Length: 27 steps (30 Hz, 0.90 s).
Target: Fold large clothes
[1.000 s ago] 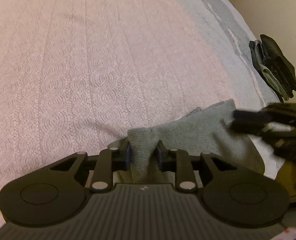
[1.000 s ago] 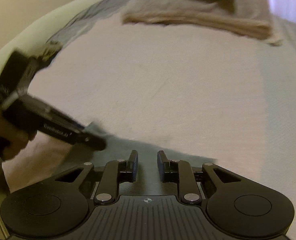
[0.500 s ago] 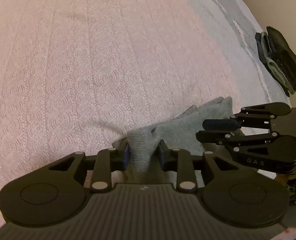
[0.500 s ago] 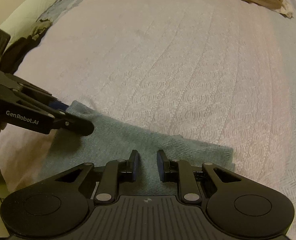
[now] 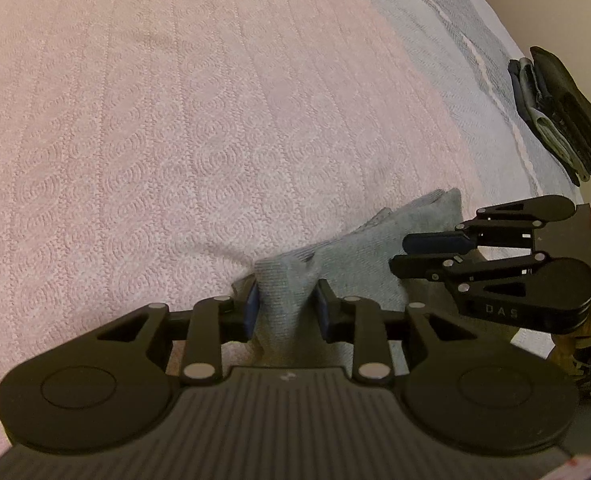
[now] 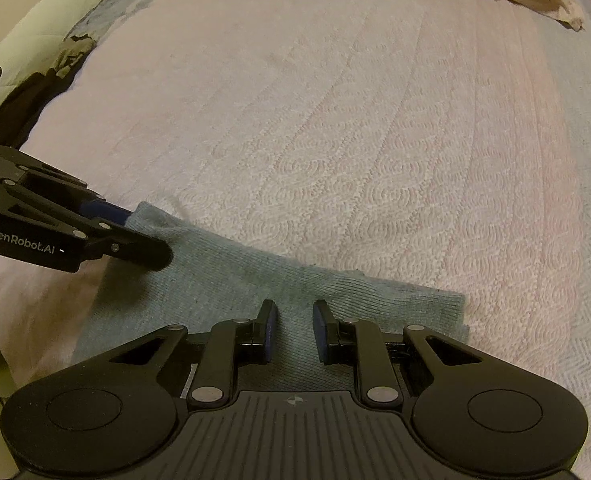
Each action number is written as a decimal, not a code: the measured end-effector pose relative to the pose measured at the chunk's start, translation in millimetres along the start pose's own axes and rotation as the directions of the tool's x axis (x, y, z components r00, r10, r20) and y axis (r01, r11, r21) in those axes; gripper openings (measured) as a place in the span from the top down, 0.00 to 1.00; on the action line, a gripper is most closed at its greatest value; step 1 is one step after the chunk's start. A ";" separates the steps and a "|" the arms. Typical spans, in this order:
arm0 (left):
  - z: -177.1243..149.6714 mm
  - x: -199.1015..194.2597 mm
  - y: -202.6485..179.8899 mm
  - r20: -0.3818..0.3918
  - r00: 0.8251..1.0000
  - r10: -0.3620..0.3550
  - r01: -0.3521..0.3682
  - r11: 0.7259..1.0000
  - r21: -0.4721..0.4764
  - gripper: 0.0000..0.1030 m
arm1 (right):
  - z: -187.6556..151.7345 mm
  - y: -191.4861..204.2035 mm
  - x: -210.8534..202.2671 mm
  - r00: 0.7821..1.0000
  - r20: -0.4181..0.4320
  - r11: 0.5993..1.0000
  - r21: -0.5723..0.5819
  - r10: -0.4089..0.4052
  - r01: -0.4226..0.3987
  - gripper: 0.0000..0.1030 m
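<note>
- Left gripper (image 5: 286,308): low over the bed (image 5: 175,120), pinching a raised fold of the grey garment (image 6: 223,280).
- Right gripper (image 6: 293,330): jaws parted, empty, hovering level above the garment's near edge.

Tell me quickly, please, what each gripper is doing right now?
Left gripper: shut on a bunched fold of the grey garment.
Right gripper: open above the garment, holding nothing.
</note>
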State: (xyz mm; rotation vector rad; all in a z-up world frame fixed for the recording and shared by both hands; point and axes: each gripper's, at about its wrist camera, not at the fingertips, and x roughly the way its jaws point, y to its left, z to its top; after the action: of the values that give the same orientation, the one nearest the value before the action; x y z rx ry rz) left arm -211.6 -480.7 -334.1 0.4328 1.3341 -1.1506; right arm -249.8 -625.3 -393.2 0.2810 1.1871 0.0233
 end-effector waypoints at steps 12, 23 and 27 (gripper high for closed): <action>-17.6 -42.9 -14.1 0.125 0.992 -0.021 0.001 0.988 0.154 0.79 | 8.9 -9.6 5.6 0.999 -0.040 0.999 0.030 0.033 -0.032 0.84; -9.3 14.5 -0.9 0.077 0.995 -0.066 0.058 0.993 0.103 0.97 | 1.4 -22.2 -4.6 0.995 -0.014 0.993 0.060 0.102 -0.101 0.87; -4.9 16.1 -2.8 0.049 0.997 -0.052 0.045 0.990 0.134 0.97 | 4.8 -27.9 -31.1 0.998 0.016 0.995 0.082 0.053 -0.055 0.87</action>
State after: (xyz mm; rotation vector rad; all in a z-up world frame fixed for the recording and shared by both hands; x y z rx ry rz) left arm -219.3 -484.3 -348.9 0.4655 1.2325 -1.2883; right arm -260.8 -658.3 -369.6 0.3852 1.1685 0.0196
